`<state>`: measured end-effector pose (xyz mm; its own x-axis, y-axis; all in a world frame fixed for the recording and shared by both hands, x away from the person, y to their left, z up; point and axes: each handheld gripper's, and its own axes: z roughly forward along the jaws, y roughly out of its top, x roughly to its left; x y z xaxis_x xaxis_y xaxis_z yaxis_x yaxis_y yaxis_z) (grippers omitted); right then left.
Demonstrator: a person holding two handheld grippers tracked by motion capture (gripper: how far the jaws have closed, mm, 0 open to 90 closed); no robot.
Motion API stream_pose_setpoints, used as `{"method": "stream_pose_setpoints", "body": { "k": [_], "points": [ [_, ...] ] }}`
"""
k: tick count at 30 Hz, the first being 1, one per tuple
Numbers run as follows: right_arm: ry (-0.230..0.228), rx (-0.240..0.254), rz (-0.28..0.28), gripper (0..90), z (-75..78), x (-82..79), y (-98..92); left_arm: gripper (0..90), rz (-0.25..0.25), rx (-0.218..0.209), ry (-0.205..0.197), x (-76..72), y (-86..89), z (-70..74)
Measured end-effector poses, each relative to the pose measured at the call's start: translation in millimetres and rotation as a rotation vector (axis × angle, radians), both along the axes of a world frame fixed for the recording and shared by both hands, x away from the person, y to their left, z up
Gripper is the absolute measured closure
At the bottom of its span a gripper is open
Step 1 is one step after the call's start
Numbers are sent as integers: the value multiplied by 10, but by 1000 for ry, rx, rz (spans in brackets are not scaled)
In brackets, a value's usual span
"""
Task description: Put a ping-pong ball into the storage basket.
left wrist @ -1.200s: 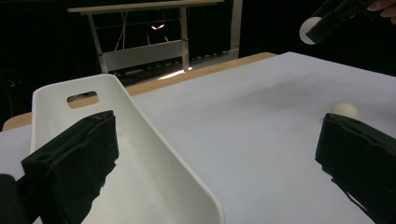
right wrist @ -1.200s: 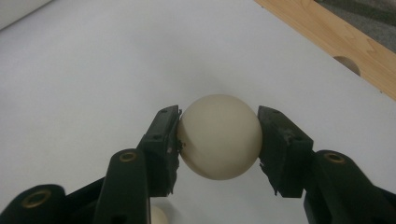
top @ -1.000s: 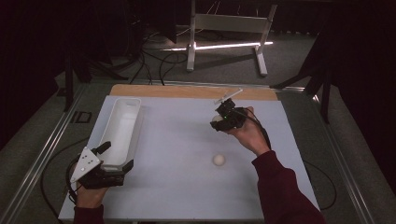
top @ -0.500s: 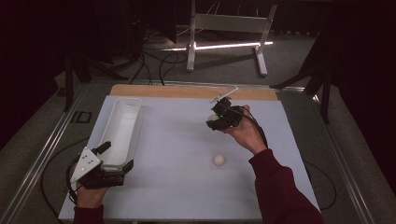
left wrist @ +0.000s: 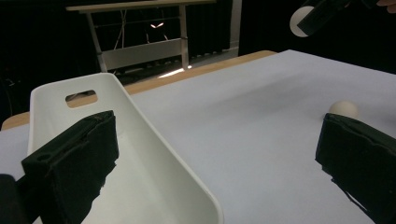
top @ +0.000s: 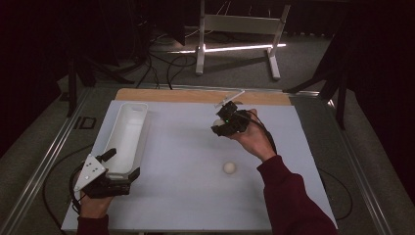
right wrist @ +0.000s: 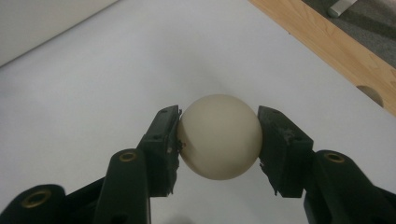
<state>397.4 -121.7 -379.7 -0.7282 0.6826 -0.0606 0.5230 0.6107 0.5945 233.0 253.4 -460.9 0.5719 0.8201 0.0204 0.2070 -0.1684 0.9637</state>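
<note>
Here my right claw (right wrist: 218,140) pinches the cream ball (right wrist: 219,136) between its pads above the worktop (right wrist: 93,93), while the high view adds a second ball (top: 229,168) lying below it.

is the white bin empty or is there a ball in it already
Empty: the white bin shows a bare floor in the high view and left gripper view. One ball is clamped in the right gripper.

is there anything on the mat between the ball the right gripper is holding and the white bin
Nothing visible. The right gripper holds a cream ball above the mat, and the stretch across to the white bin is bare. The second ball lies nearer the person, off that line.
</note>
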Motion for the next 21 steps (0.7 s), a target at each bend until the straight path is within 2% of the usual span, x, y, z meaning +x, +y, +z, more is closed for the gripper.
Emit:
{"method": "stream_pose_setpoints", "body": {
  "k": [21],
  "points": [
    [-11, 21, 26, 502, 91, -21, 204, 1, 0, 2, 1, -2, 3, 3]
  ]
}}
